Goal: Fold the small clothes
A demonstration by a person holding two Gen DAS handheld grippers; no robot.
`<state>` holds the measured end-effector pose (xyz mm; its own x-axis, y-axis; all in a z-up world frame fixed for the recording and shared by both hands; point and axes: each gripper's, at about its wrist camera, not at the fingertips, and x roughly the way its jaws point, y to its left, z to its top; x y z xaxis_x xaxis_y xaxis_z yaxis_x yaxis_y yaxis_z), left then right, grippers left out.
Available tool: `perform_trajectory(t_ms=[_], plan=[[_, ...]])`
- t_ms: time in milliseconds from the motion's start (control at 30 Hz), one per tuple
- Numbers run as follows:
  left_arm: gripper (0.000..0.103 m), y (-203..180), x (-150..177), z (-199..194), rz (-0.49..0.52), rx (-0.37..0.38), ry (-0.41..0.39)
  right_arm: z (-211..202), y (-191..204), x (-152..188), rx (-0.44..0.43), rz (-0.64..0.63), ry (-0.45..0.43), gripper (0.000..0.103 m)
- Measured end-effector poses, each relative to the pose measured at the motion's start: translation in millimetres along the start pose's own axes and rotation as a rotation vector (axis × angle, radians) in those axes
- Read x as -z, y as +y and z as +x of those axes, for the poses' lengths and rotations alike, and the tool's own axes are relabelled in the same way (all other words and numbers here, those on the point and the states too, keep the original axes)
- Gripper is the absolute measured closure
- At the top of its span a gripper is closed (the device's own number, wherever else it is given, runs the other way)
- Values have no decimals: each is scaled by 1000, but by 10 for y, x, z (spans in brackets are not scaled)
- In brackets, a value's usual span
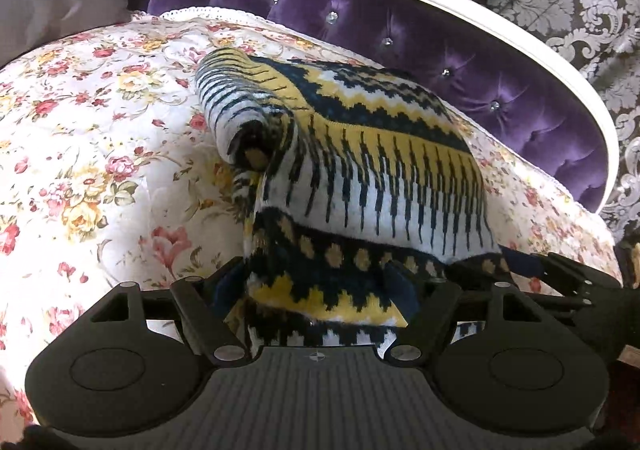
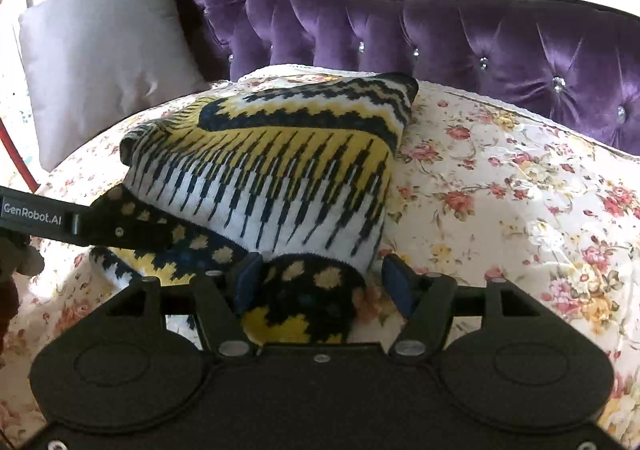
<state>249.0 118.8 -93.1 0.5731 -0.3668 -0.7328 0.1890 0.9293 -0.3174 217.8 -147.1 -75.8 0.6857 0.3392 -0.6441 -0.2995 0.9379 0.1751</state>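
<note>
Between your left gripper's (image 1: 316, 286) jaws, the near hem of the knitted sweater in navy, yellow and white zigzag bands (image 1: 360, 170) is lying slack; the jaws are standing wide, and whether their blue pads are touching the knit cannot be told. Ahead of those jaws, the sweater is sitting as a folded bundle on the cream quilted cover printed with pink and yellow roses (image 1: 100, 138), with a rolled sleeve end curling at its left side. Beyond the bundle, the purple tufted velvet sofa back with crystal buttons (image 1: 360, 42) is curving away to the right.

Your right gripper's (image 2: 324, 284) jaws are also standing wide, with a navy fold dotted with yellow lying between them, close to the left pad and apart from the right one. To the left of these jaws, your other gripper is reaching in over the sweater's edge. Far ahead and left, a plain grey satin cushion (image 2: 104, 50) is leaning against the sofa back.
</note>
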Motion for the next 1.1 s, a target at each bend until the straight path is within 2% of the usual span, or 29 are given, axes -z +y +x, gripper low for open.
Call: perform_trajectory(t_ms=[633, 767, 833, 933, 1000, 1100], plan=[[29, -91, 116, -73, 27, -27, -11, -39, -41, 15, -1, 38, 17, 31], [29, -67, 157, -166, 6, -21, -37, -73, -87, 11, -8, 63, 24, 28], [29, -46, 175, -288, -8, -15, -79, -122, -130, -5, -20, 85, 24, 27], [29, 7, 116, -443, -32, -23, -138, -222, -229, -55, -60, 129, -8, 19], [29, 60, 16, -507, -55, -12, -160, -291, -323, -128, -74, 172, -29, 9], [26, 106, -180, -542, -79, 0, -186, -355, -464, -282, -79, 234, -63, 5]])
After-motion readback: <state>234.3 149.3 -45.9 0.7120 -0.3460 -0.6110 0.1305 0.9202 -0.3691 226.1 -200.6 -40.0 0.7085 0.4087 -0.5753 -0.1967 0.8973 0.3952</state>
